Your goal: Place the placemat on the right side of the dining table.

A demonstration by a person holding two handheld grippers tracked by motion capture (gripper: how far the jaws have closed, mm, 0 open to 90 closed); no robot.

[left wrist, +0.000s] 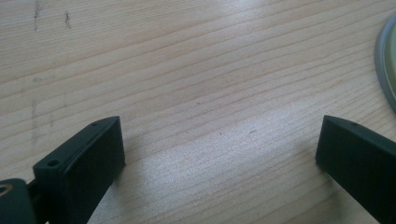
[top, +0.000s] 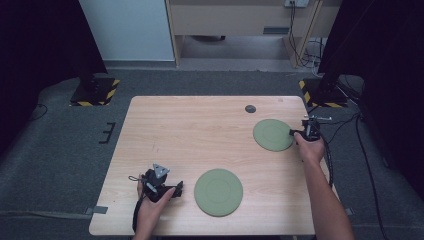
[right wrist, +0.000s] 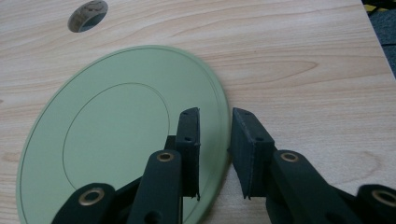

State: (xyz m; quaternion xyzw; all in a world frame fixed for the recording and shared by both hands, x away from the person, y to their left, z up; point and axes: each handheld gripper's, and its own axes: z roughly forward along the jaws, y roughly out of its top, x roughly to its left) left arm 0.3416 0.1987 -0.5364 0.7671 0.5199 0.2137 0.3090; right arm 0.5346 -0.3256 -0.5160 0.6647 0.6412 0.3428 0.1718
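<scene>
**Straddling the far plate's rim, grip not on**

High view: looking down at the table (top: 165, 120), there are two green plates. The far plate (top: 272, 134) sits by the right edge w/ the right gripper (top: 300, 132) at its rim. The near plate (top: 218, 192) lies flat at the front, and the left gripper (top: 172, 192) rests just beside it, apart from it. Small dark hole (top: 250, 108) in the tabletop past the far plate. Jaw gaps are too small to read from up here.

Left gripper view: jaws stand wide w/ bare wood between them, holding nothing. Near plate (left wrist: 386, 60) is cut off at the right border, so I can't tell how close it really is.

Right gripper view: far plate (right wrist: 116, 140) has its rim between the jaws, one above the plate, one outside the edge. There's a visible gap, so imo the pads aren't pressing, but it's hard to be sure bc the rim is partly hidden behind them. Could be just before a pinch or just after letting go; either way next move needs a firm squeeze on the rim before any lift, else the plate slips.
</scene>
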